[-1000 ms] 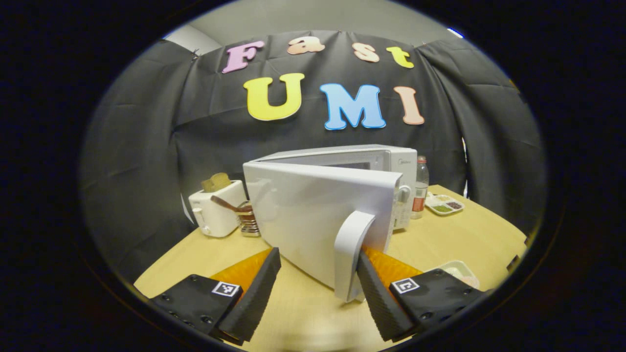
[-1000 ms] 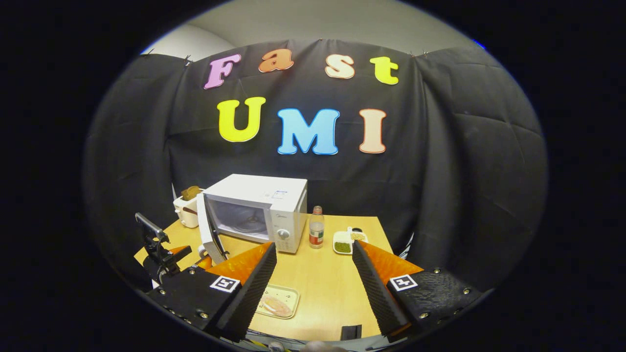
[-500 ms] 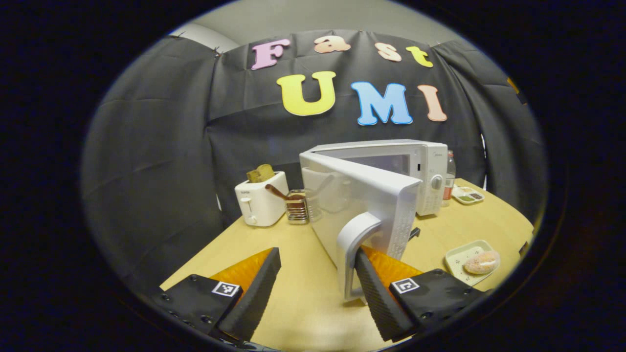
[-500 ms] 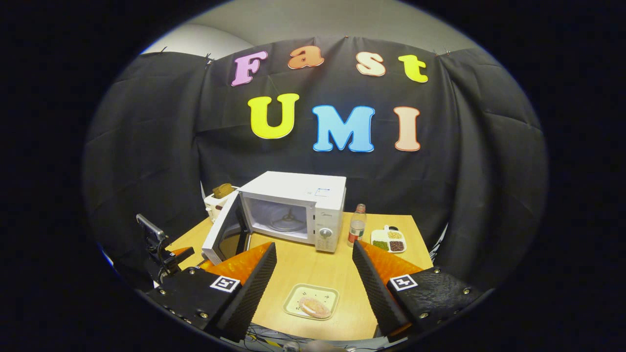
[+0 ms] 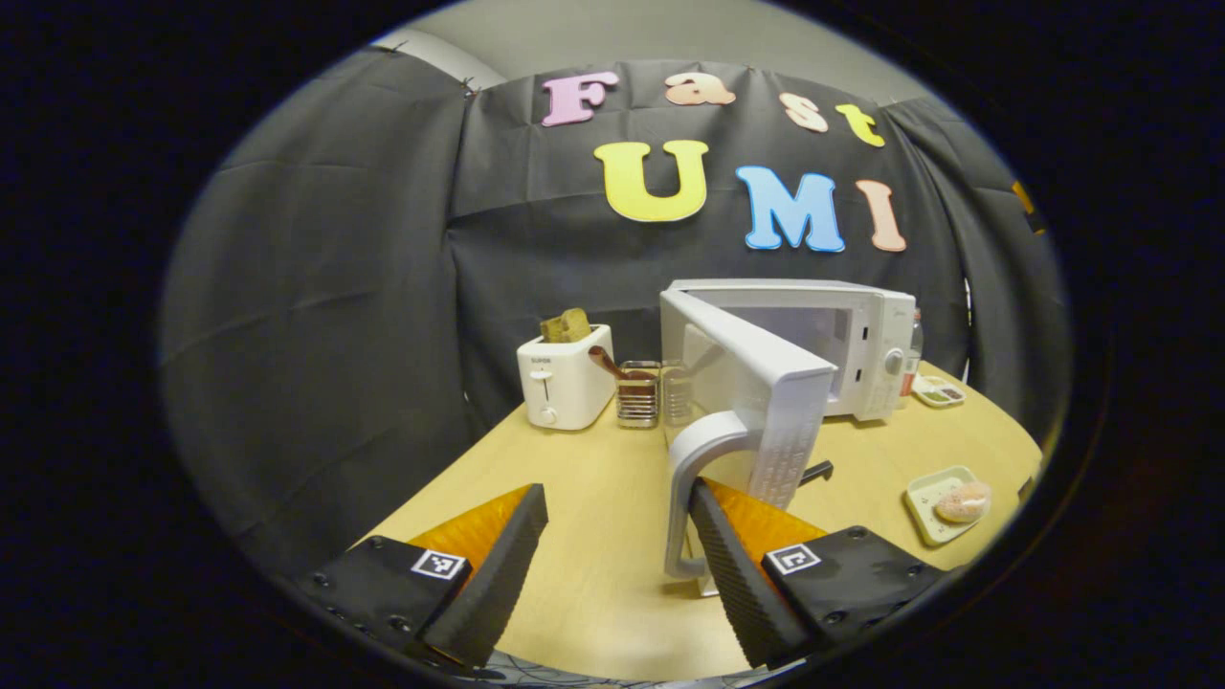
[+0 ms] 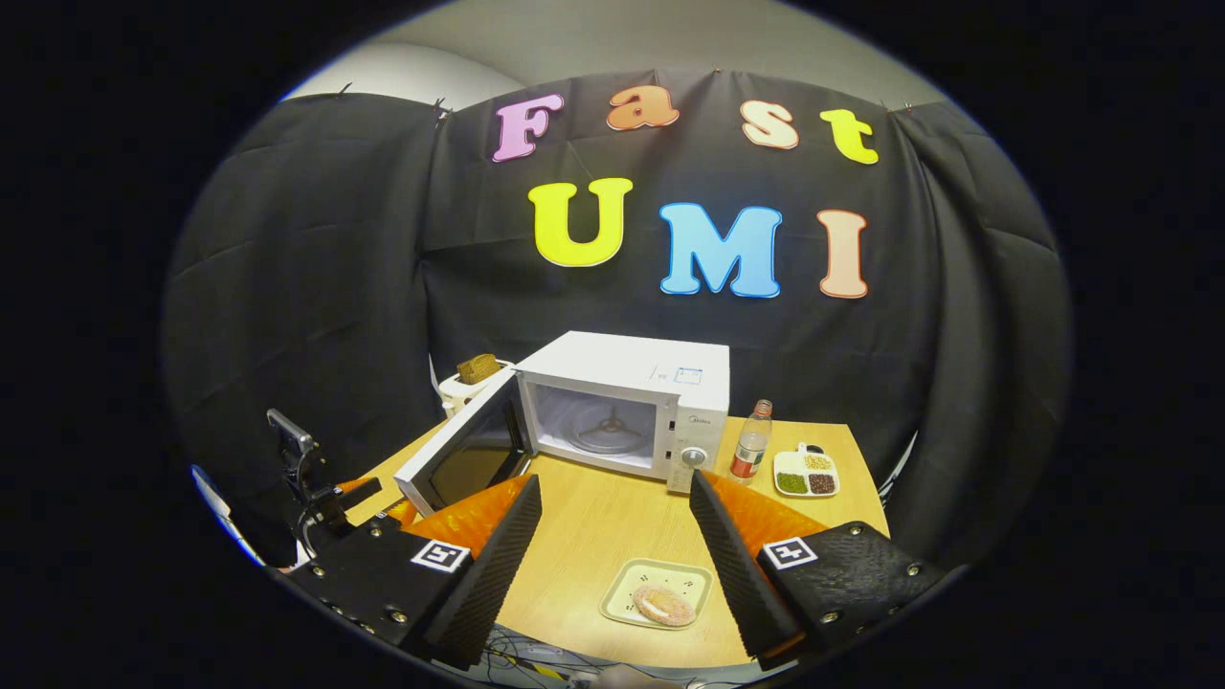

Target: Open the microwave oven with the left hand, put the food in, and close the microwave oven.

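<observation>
Table (image 6: 584,536): we see the microwave (image 6: 660,383) door (image 5: 756,383) swung open.
Left gripper (image 5: 612,545): released, one finger hooking the handle (image 5: 684,478).
Right gripper (image 6: 612,545): released, holding nothing.
Left to do: we load the food (image 6: 664,605), then close.

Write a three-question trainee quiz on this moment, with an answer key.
1. True or false: the microwave door stands open, so the turntable shows inside.
2. In the left gripper view, which part of the door does one finger of the left gripper sit against?
A. the top edge
B. the handle
C. the hinge
3. Fill in: in the right gripper view, the food lies on a small ____ on the table, between the spread fingers of the right gripper.

Key: 1 true. 2 B; the gripper is open, with only one finger at the handle. 3 tray; the right gripper is open and holds nothing.
</observation>
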{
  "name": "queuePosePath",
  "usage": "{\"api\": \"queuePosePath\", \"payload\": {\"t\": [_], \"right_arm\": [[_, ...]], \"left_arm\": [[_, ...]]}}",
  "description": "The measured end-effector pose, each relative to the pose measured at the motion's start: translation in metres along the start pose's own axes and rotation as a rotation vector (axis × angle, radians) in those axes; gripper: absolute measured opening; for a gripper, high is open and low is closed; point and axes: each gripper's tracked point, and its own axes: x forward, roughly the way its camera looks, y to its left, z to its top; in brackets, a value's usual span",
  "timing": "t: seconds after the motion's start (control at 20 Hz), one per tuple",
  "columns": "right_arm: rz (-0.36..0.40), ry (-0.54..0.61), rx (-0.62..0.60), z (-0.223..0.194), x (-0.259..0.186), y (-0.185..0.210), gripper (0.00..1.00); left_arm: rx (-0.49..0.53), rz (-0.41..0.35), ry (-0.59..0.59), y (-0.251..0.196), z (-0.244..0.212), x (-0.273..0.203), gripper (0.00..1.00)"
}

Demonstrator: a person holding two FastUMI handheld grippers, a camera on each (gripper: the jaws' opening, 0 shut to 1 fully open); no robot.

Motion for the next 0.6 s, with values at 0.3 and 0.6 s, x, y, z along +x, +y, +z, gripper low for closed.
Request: {"api": "queuePosePath", "payload": {"t": [0.3,0.6], "right_arm": [[0.005,0.009,-0.01,-0.001,0.008,0.004,0.96],[0.009,-0.009,-0.036,0.002,0.01,-0.001,0.96]], "left_arm": [[0.019,0.067,0.001,0.041,-0.004,0.005,1.0],[0.057,0.099,0.003,0.05,-0.003,0.002,1.0]]}}
